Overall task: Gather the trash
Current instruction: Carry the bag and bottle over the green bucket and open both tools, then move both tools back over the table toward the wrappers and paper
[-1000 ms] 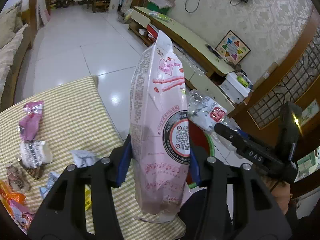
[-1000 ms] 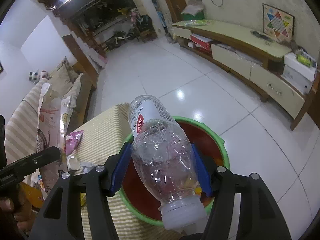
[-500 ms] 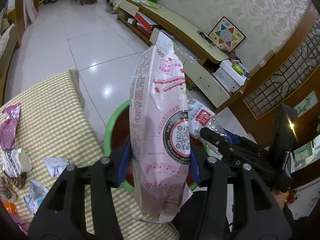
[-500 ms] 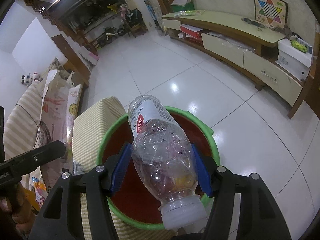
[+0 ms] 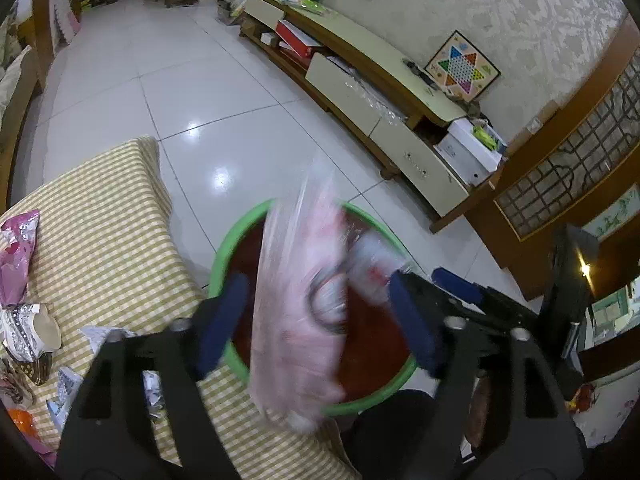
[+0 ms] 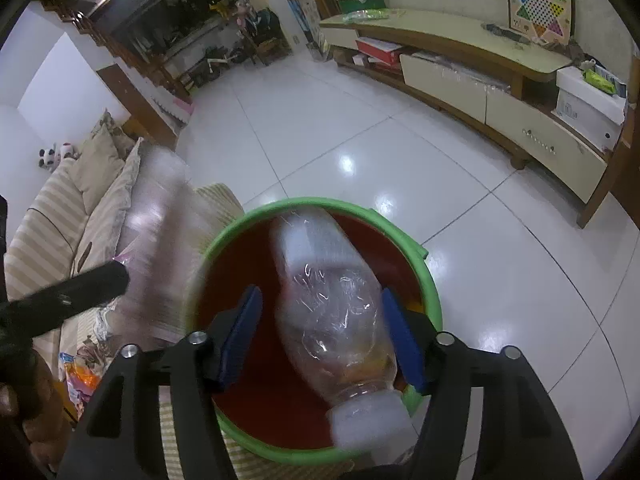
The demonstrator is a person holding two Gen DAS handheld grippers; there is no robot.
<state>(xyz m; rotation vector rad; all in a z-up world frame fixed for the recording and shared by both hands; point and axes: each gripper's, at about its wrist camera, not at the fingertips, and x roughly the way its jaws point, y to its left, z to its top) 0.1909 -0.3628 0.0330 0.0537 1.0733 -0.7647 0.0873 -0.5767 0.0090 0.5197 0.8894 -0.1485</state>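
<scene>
Left gripper (image 5: pixel 316 320): fingers spread wide over the bin, nothing pinched; a second ago pressed tight on the bag.
Pink snack bag (image 5: pixel 298 312): let go, blurry, falling between the open fingers toward the bin.
Right gripper (image 6: pixel 322 340): fingers spread too, pads off the bottle; a second ago squeezed on it.
Plastic bottle (image 6: pixel 332 304): clear, label end away, white cap end nearest the camera, blurry at both ends, dropping into the bin.
Bin (image 6: pixel 434 300): round, green rim, red inside, on the floor right by the edge of the checked tabletop (image 5: pixel 100 232).
What changed: both grips opened at about the same time, above the bin.
What that means: two pieces of trash most likely done, once landed inside; bag a bit near the rim on the table side, so could catch there.
Still to pick up: pink wrapper (image 5: pixel 16 256), silver paper cup (image 5: pixel 30 330) and small scraps near the left edge of the tabletop.
</scene>
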